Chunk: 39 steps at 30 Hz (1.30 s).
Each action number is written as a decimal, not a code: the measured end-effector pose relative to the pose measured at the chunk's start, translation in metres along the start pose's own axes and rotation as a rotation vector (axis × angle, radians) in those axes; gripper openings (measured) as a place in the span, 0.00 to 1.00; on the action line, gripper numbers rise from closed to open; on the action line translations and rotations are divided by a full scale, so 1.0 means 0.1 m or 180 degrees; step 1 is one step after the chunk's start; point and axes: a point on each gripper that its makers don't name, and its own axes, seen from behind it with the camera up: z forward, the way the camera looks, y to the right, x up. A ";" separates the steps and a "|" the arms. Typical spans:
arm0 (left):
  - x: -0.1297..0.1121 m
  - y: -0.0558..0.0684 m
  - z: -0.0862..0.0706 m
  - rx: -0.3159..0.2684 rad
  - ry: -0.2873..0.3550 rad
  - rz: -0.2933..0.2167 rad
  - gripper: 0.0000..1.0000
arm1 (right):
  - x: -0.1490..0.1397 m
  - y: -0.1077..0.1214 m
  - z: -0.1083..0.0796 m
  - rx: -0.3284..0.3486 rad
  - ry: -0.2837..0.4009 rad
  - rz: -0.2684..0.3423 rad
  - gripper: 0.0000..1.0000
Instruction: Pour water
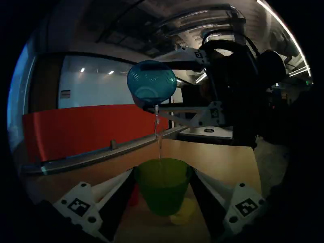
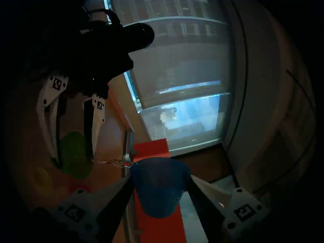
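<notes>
The green cup is pinched upright by the left gripper at lower centre. At upper centre, the blue cup is clamped tilted by the right gripper, and water is poured down.

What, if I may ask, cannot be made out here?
Left gripper view: red object and yellow object, mostly hidden behind the green cup.
Left gripper view: green cup's water level, too dim.
Right gripper view: water left in the blue cup, hidden by its wall.

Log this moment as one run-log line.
phase: pouring | left gripper: shut on green cup, upright | right gripper: shut on blue cup, tipped above it | water stream: falling into green cup
</notes>
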 end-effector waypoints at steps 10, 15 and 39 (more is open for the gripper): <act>-0.02 -0.01 -0.01 0.0011 -0.0006 -0.0001 0.89 | 0.01 0.02 0.02 -0.0019 -0.0001 -0.0110 0.90; -0.03 -0.01 -0.01 0.0014 -0.0014 0.0005 0.89 | 0.02 0.01 0.03 -0.0013 -0.0008 -0.0176 0.90; 0.01 -0.01 0.00 0.0009 0.0010 0.0001 0.89 | 0.10 0.02 0.02 -0.0044 -0.0002 -0.0542 0.90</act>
